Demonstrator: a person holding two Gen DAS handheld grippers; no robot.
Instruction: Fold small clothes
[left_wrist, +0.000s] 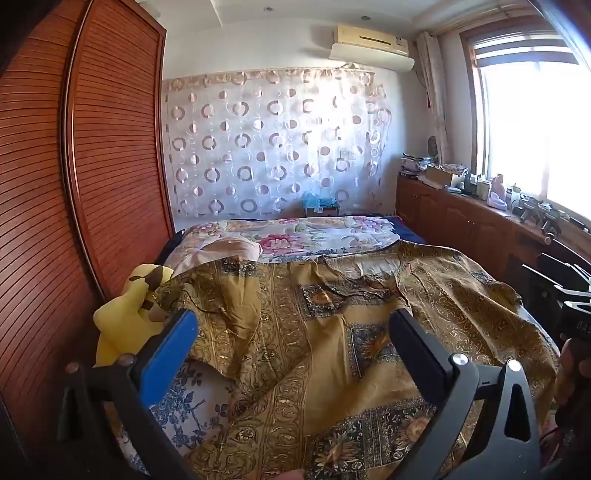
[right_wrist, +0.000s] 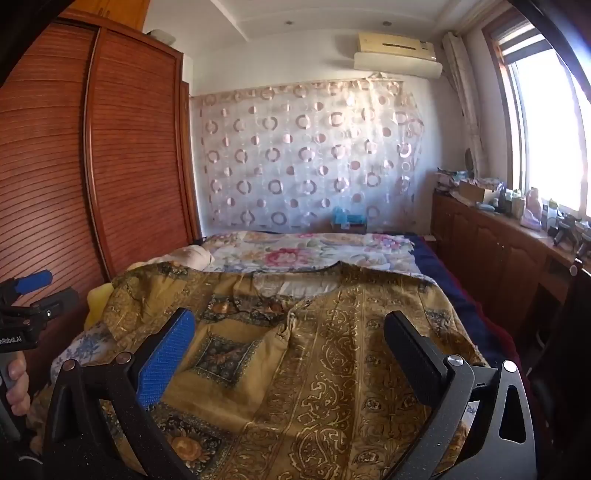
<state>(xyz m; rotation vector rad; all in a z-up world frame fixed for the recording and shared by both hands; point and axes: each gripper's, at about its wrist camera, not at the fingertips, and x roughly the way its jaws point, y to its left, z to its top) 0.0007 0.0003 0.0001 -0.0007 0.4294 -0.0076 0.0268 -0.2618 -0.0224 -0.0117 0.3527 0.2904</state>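
Blue and black pads face each other across a wide gap on our left gripper (left_wrist: 291, 332), and our right gripper (right_wrist: 290, 334) is spread just the same, neither one pinching anything. We hold both low and level above the mustard paisley garment (left_wrist: 332, 332), pointing up the bed (left_wrist: 314, 232). It lies spread flat, neckline towards the floral blanket (right_wrist: 303, 251), its long axis running away from us.

Lighting: daylight from the wood-framed window (left_wrist: 532, 125), overexposed; far end of the room slightly soft; strong fisheye bending, dark corners.
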